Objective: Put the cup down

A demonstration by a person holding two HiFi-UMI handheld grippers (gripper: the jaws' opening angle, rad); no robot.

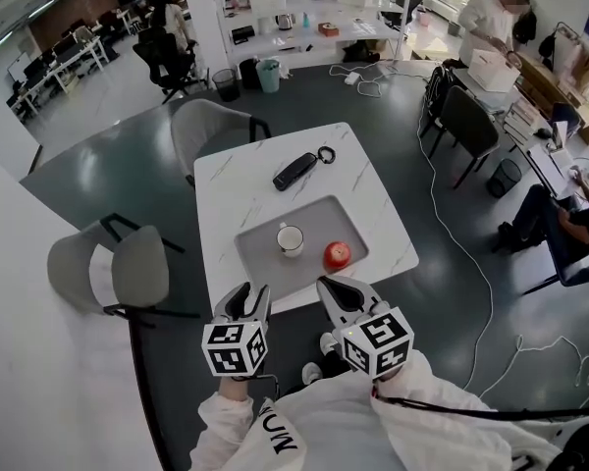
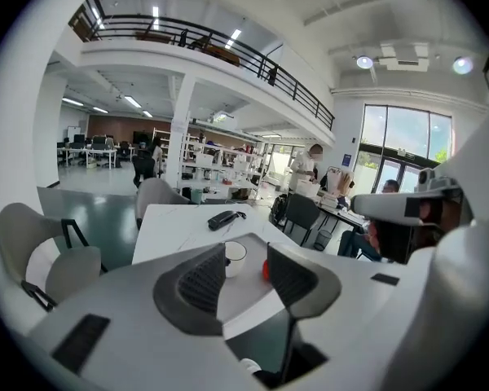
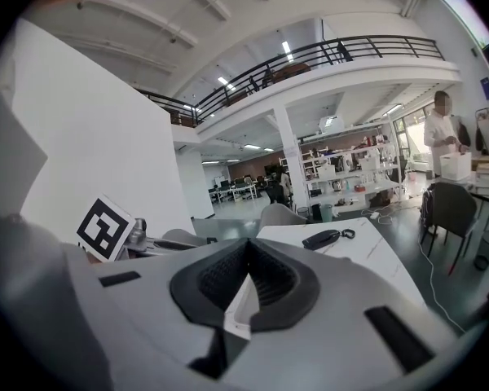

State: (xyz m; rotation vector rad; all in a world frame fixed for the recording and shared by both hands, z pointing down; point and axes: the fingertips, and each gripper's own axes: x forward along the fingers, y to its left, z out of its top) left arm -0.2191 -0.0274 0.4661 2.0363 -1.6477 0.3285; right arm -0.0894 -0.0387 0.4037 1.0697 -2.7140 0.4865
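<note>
One cup [image 1: 291, 238] and, likely, one apple [image 1: 337, 255] sit by the table's [image 1: 373, 214] near edge; left tool [image 1: 250, 295] spread, right tool [image 1: 336, 290] pressed together.

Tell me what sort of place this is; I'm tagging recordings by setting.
Probably an open-plan office or lab: rows of desks, stocked shelving, and a railed mezzanine overhead.

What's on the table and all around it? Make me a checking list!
Surface: white marble table, grey tray on it.
Job's things: white cup upright on the tray, not held.
Clutter: red apple beside the cup; black oblong device with a ring behind the tray.
Grippers: left gripper jaws apart, empty; right gripper jaws together, empty.
Cables: white cable on the floor right of the table.
Surroundings: grey chairs by the table; people at desks.
</note>
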